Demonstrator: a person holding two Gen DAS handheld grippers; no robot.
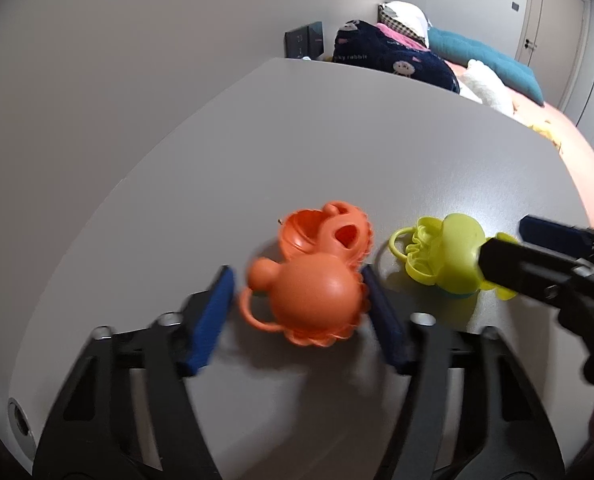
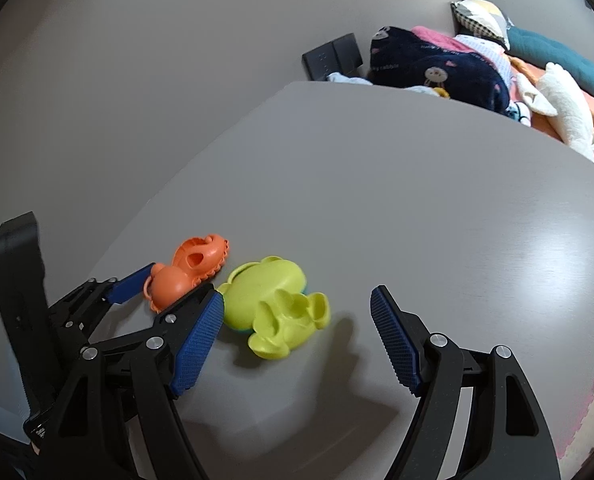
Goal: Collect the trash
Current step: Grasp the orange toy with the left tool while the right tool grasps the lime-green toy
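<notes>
Two plastic toys on the grey desk — tongs at both.

Left tongs are straddling the orange toy, half closed; pad contact cannot be told. Right tongs are standing wide open, gripping nothing — the yellow-green toy is lying between the pads, just beside the orange one.
</notes>
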